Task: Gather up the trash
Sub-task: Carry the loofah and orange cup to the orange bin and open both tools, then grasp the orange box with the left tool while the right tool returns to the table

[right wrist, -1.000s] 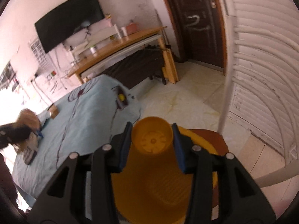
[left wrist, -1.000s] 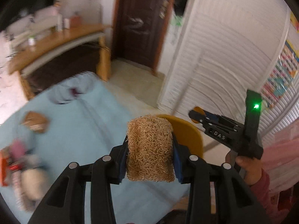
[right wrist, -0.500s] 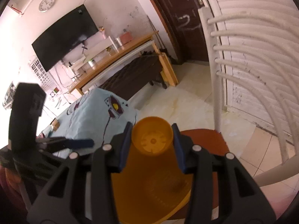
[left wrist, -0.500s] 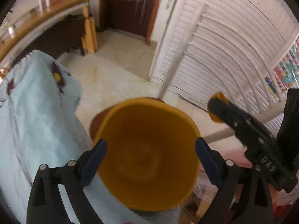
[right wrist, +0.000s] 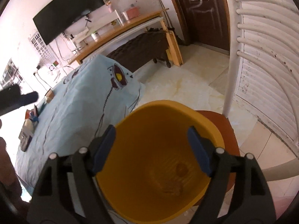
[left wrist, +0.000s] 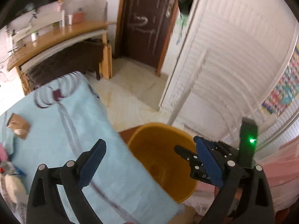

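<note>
On the far left of the left wrist view a brown card (left wrist: 18, 126) and a blurred heap of litter (left wrist: 8, 175) lie on the light blue cloth (left wrist: 61, 130) that covers the worktop. The left gripper (left wrist: 150, 165) hangs above the cloth's right edge with its jaws spread wide and nothing between them. Just to its right stands the yellow bin (left wrist: 160, 160), mouth up, on a brown chair seat (left wrist: 124, 133), with something pale and fibrous lying in its bottom. In the right wrist view the right gripper (right wrist: 152, 154) hovers over the bin (right wrist: 160, 169) with jaws parted, one blue pad at each side of the rim; whether they touch it I cannot tell. Right of the bin rises the white chair back (right wrist: 230, 74), with the louvred white doors (right wrist: 269, 43) beyond.
</note>
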`<move>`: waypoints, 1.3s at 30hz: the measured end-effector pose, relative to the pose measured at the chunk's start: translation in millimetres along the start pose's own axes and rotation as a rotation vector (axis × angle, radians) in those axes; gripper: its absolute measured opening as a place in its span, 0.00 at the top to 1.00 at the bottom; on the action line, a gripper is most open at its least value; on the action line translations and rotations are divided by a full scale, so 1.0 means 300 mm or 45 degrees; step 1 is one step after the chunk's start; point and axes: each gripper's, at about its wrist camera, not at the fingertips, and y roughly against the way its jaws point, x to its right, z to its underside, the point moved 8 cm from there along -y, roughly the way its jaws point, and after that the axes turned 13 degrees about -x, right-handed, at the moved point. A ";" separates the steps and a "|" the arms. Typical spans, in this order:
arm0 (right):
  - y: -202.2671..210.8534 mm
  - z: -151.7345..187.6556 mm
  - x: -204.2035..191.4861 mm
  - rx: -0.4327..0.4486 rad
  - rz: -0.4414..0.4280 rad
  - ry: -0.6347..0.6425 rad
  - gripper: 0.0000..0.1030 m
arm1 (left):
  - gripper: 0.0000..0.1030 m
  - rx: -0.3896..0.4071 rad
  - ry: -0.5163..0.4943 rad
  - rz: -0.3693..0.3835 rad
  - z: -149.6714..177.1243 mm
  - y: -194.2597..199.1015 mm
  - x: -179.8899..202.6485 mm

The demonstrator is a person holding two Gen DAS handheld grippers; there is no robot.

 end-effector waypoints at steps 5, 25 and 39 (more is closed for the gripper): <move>0.021 -0.038 -0.085 0.010 0.031 0.051 0.26 | 0.09 0.093 0.076 -0.027 0.014 0.145 -0.135; 0.060 -0.064 -0.740 0.055 -0.112 0.428 0.17 | 0.07 0.214 0.392 -0.344 0.228 0.554 -0.895; -0.056 0.056 -0.969 -0.078 -0.193 0.585 0.13 | 0.07 0.114 0.421 -0.347 0.305 0.456 -1.111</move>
